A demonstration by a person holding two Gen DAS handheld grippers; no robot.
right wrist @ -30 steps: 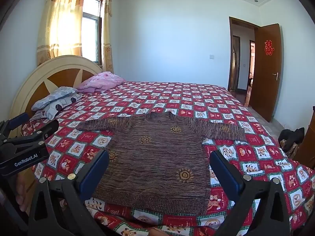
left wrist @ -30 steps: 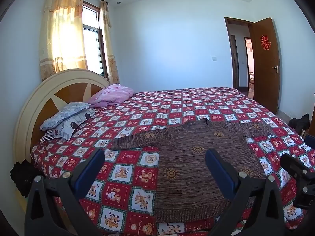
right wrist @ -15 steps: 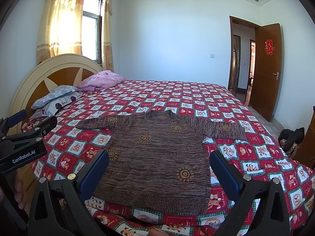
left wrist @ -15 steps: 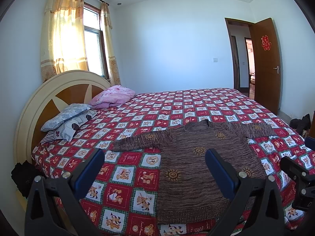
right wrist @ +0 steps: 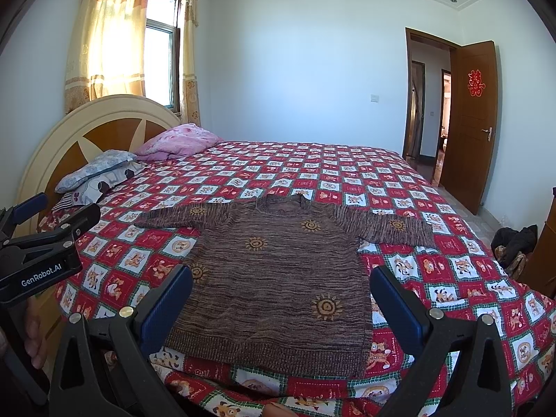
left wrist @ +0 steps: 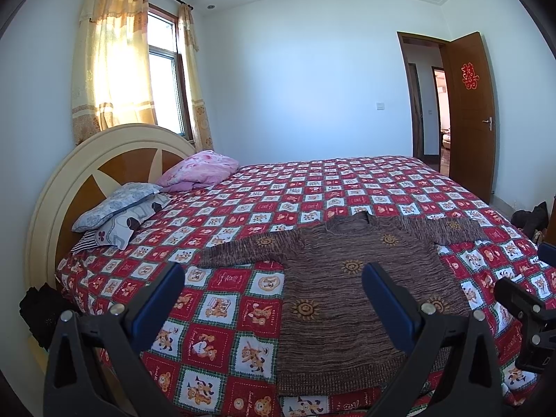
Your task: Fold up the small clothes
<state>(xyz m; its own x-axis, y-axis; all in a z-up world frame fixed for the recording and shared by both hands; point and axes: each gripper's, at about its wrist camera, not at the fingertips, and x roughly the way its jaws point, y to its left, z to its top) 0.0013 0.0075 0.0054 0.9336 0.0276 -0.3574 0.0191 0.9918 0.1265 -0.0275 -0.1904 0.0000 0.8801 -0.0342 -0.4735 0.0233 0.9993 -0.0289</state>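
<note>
The left gripper (left wrist: 272,295) has two black plastic arms shaped like thick triangles with holes cut in them. Each arm ends in a flat dark blue pad (left wrist: 160,299). Small round silver screws (left wrist: 117,309) sit on top of the arms. The right gripper (right wrist: 281,299) looks just the same, black with blue pads (right wrist: 396,305) and silver screws (right wrist: 435,312). From the right camera, the left gripper's black side shows white letters that read "GenRobot.AI" (right wrist: 41,271).

The sweater's (left wrist: 347,295) near hem sits partly behind the left gripper's (left wrist: 272,299) blue pads; beside the sweater, the right gripper (left wrist: 528,312) is cut by the frame edge; the dark heap (right wrist: 514,243) beyond the bed (right wrist: 347,173) is unidentifiable.
</note>
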